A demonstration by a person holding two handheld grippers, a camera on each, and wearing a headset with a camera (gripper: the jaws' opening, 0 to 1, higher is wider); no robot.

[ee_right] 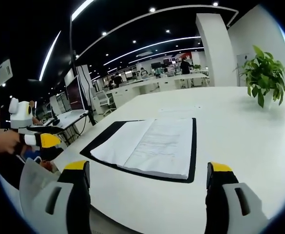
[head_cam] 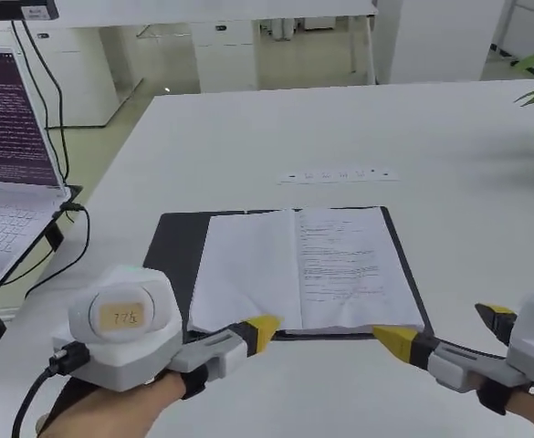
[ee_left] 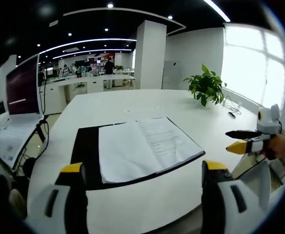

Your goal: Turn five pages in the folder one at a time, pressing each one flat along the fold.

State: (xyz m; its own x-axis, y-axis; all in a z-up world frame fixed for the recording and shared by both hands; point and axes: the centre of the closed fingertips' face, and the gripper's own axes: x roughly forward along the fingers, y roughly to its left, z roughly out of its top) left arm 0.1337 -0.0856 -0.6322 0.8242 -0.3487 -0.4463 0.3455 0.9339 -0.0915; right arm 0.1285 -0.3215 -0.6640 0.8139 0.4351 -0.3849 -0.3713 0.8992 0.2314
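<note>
Fingers [head_cam: 396, 340] of right gripper [head_cam: 445, 328], head view: spread wide, nothing between them. One finger of left gripper [head_cam: 248, 336] is seen, tipped yellow; its partner is hidden behind the gripper body, so the gap cannot be told in this view. Folder [head_cam: 177, 255] lies open just ahead of both sets of fingertips, its near edge touched or slightly overlapped by them; contact cannot be settled. Blank page [head_cam: 244, 269] lies ahead of the left fingertip, printed page [head_cam: 344, 265] ahead of the right inner fingertip.

Left gripper view: own fingers are spread wide and empty. The folder is framed between and beyond them, flat on the table [ee_left: 132, 102]. The right gripper is seen off to the right, clear of the paper.

Right gripper view: own fingers are spread, empty, with the folder beyond them and both pages lying flat.

Progress (judged): no page is lifted or gripped, and no pressing along the fold is under way. The count of turned pages cannot be read; stack thickness on either side is not resolved, so the remaining turns are unknown. Print is too small to read.
</note>
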